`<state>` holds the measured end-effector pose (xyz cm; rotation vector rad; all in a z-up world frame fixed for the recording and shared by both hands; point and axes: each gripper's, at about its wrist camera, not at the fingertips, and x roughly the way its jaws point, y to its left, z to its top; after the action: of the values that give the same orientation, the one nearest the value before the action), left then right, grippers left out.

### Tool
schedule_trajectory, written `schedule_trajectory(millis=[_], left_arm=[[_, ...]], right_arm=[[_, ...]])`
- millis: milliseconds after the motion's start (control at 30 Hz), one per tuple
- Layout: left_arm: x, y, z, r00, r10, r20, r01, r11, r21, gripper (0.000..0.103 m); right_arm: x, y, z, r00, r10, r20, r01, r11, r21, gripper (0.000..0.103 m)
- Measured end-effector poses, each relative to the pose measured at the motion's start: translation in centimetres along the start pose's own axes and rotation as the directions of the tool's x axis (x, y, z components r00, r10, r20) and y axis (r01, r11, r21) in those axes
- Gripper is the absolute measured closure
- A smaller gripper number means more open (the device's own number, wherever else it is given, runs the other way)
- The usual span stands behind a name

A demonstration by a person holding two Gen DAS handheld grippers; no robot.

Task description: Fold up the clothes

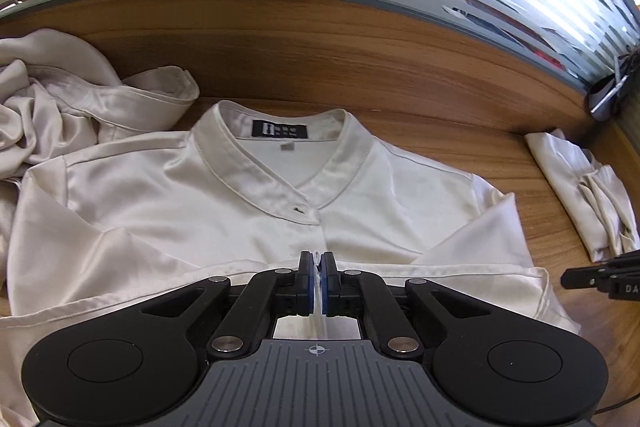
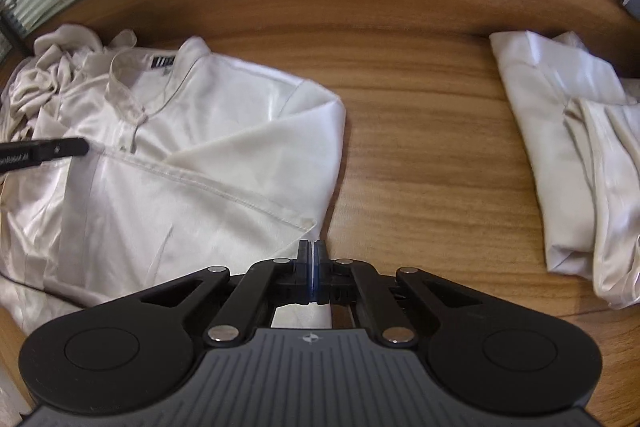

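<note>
The cream blouse (image 1: 248,195) lies face up on the wooden table (image 1: 360,67), collar at the far side, sleeves folded across its front. The left claw (image 1: 317,269) is closed on a sliver of its fabric near the lower placket. The right claw (image 2: 311,259) is closed too, at the blouse's near right corner; whether it has cloth I cannot tell. For a clean fold, I'd lift both holds together, keep the hem taut and level, and carry it towards the collar. A folded garment (image 2: 560,147) lies to the right, a crumpled heap (image 1: 48,99) to the left.
</note>
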<state>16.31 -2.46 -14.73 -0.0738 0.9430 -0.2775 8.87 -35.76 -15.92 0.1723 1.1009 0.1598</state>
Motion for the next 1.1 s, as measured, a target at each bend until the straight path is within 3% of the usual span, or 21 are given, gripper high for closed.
schedule_trajectory(millis=[200,267,300,400,567,700,867,1100], left_arm=[[1.9,0.6,0.6,0.998,0.029,-0.058,-0.029,1.000,0.013,0.096],[1.9,0.9,0.8,0.997,0.030,-0.066,-0.030,1.000,0.007,0.094],[1.7,1.1,0.9,0.998,0.031,-0.059,-0.030,1.000,0.006,0.087],[-0.2,1.8,1.3,0.999,0.040,-0.027,-0.040,0.999,0.000,0.071],[-4.9,3.4,1.0,0.997,0.070,-0.013,-0.070,0.998,-0.006,0.067],[-9.1,4.8,0.1,0.995,0.100,-0.011,-0.100,0.995,-0.013,0.055],[-13.1,6.0,-3.3,0.986,0.166,-0.020,-0.166,0.986,-0.011,0.047],[-15.0,8.3,-9.0,0.970,0.233,-0.075,-0.235,0.972,-0.022,0.042]], right_arm=[[-0.5,0.9,1.1,1.000,0.001,0.017,0.000,0.999,-0.047,0.100],[-0.7,1.2,1.5,1.000,0.002,0.023,-0.001,0.998,-0.067,0.099],[-1.1,1.5,1.5,1.000,0.009,0.028,-0.007,0.997,-0.080,0.098],[-2.6,2.1,1.4,0.998,0.038,0.045,-0.033,0.993,-0.115,0.087],[-5.8,3.3,0.8,0.995,0.092,0.048,-0.083,0.983,-0.165,0.087],[-8.1,4.4,-0.4,0.994,0.109,0.030,-0.101,0.974,-0.201,0.082],[-9.4,6.5,-2.6,0.995,0.094,0.012,-0.089,0.971,-0.222,0.075],[-8.2,10.2,-6.5,0.997,0.073,-0.001,-0.072,0.987,-0.144,0.068]])
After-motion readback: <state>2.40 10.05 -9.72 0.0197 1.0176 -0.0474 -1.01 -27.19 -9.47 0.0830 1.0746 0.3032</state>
